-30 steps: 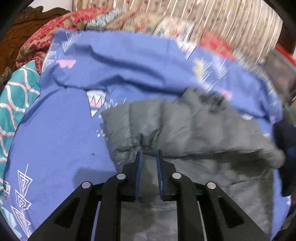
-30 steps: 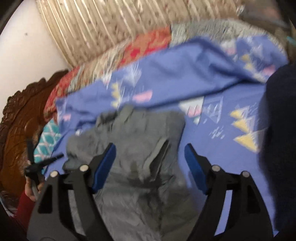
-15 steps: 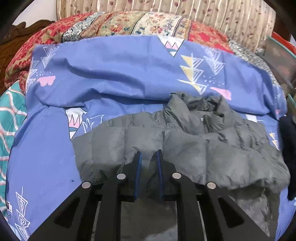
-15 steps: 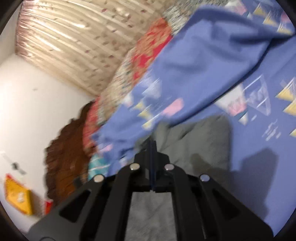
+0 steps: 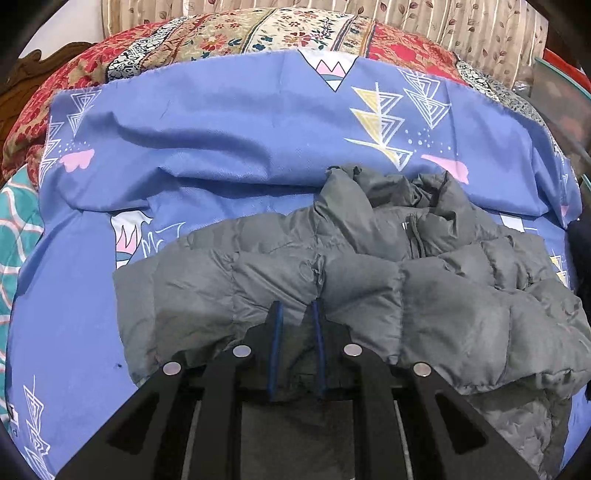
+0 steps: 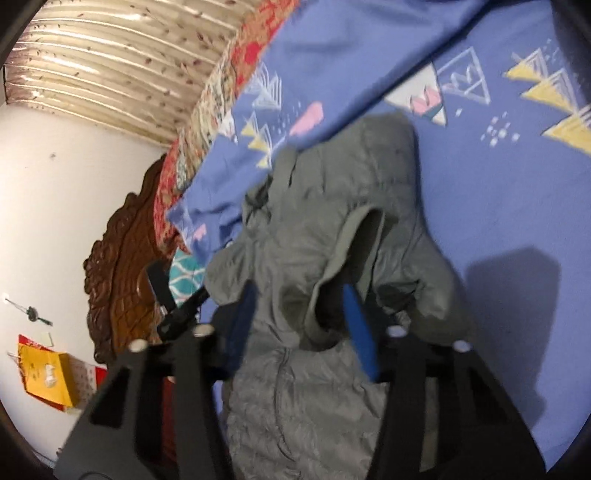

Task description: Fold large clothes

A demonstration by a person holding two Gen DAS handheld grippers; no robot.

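Note:
A grey quilted puffer jacket (image 5: 369,280) lies on a blue patterned bedsheet (image 5: 221,147), its top part folded over toward me. My left gripper (image 5: 295,314) is nearly shut, its blue-padded jaws pinching the jacket's folded edge. In the right wrist view the jacket (image 6: 314,240) lies bunched, a sleeve opening gaping. My right gripper (image 6: 299,299) is open, its jaws either side of the bunched fabric, gripping nothing. The left gripper's black frame (image 6: 177,302) shows at the jacket's far side.
A floral red and cream quilt (image 5: 258,33) lies behind the sheet, with a striped curtain (image 6: 110,66) beyond. A carved wooden headboard (image 6: 122,266) stands at the left. A teal patterned cloth (image 5: 14,229) lies at the sheet's left edge. A dark garment (image 5: 581,251) sits at the right.
The left gripper has carried the jacket's edge forward, folding it over further. The right gripper was open, shut half a second ago, and has opened again over the jacket.

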